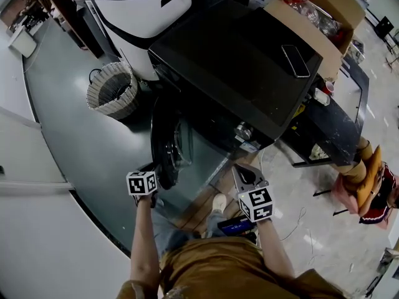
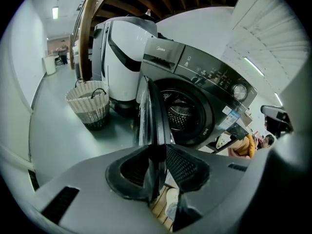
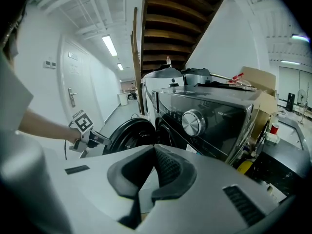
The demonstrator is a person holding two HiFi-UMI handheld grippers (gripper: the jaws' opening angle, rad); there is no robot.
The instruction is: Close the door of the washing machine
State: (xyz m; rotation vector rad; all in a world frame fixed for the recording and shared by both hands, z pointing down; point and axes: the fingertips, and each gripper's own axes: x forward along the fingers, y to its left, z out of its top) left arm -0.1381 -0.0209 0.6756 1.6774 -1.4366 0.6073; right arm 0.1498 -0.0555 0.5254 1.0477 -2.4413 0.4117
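Observation:
The dark front-loading washing machine (image 1: 237,73) stands ahead of me with its round door (image 1: 163,143) swung out to the left. In the left gripper view the door (image 2: 152,111) is edge-on, with the drum opening (image 2: 183,113) to its right. My left gripper (image 2: 157,152) is shut on the door's outer rim, and the head view shows this gripper (image 1: 153,170) at the door's near edge. My right gripper (image 3: 155,150) is shut on nothing and hangs in front of the machine's right side (image 1: 246,174). Its view shows the door (image 3: 127,135) and the left gripper (image 3: 92,138) at the rim.
A wicker basket (image 1: 113,90) stands on the floor left of the machine, beside a white appliance (image 1: 146,11). A phone (image 1: 295,61) lies on the machine's top, and a cardboard box (image 1: 318,14) is behind it. My shoe (image 1: 218,202) is below the door.

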